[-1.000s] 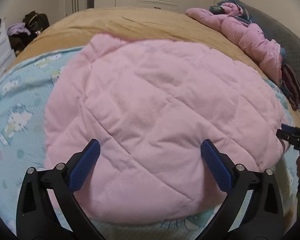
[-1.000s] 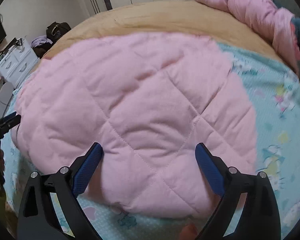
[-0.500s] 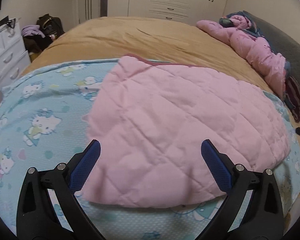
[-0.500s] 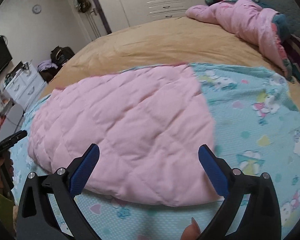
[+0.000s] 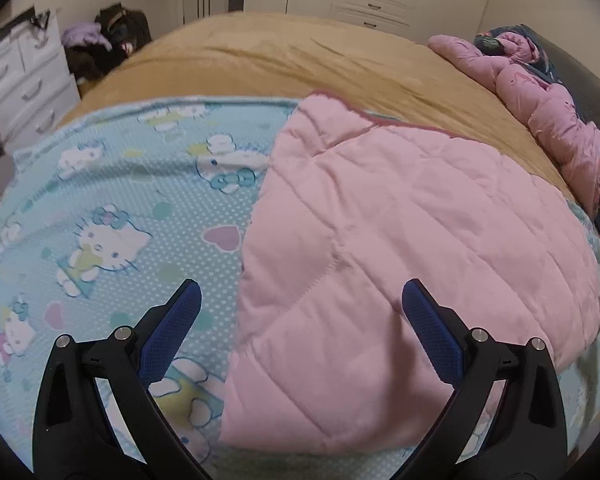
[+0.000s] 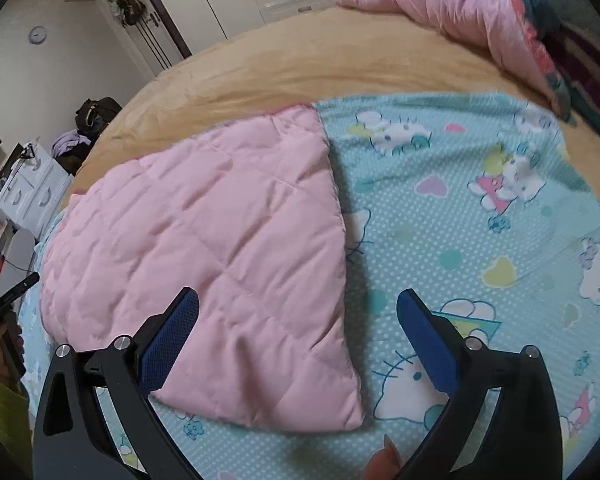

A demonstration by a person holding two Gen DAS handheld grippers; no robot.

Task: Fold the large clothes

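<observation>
now the pink quilted garment (image 5: 400, 240) lies folded flat on the cartoon-cat print sheet (image 5: 112, 216), which covers the near part of a bed spread with a tan blanket (image 5: 300, 56). both tongs hover above it with nothing between their blue pads. the left gripper (image 5: 300, 320) is spread wide over the garment's left edge; the right gripper (image 6: 298, 320) is spread wide over its right edge and near corner. a second pink padded garment (image 6: 452, 4) lies crumpled at the far right of the bed, well apart.
</observation>
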